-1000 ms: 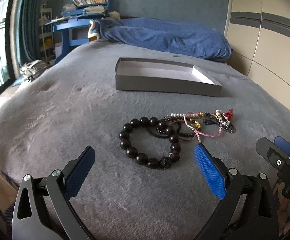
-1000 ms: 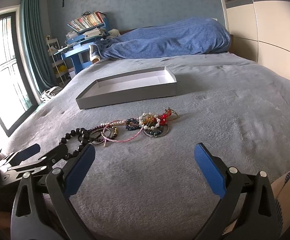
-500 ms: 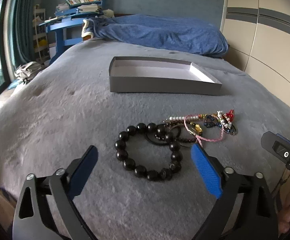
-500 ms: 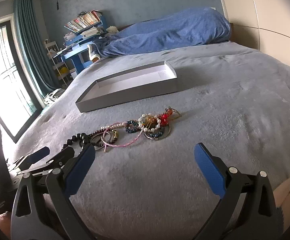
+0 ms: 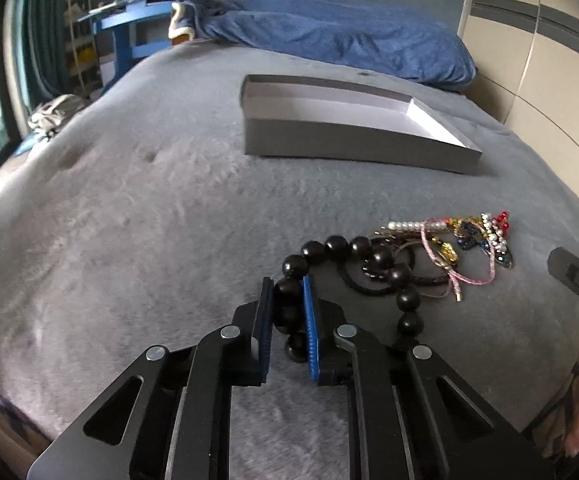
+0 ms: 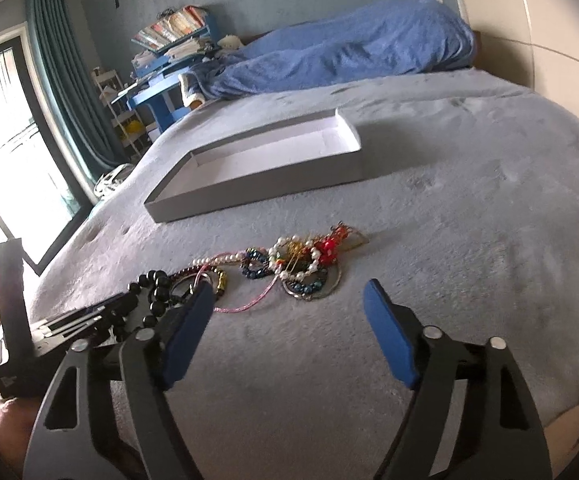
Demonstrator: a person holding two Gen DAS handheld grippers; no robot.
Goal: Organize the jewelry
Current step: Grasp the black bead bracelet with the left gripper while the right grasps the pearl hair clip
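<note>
Black beads, a big-bead bracelet, sit pinched between the blue pads of the left tongs; jaws narrow, clamped on two or three beads at the loop's near-left side. Rest of the loop trails ahead and right of the tongs on the grey blanket. Just right of it, touching: a tangle of pearls, pink cord, coloured beads. Grey box, open, well ahead of the left tongs, apart from the jewelry.

Right tongs wide, holding nothing, low over the blanket. Tangle lies just ahead between its pads; beads and left tongs at its left. Box beyond.
</note>
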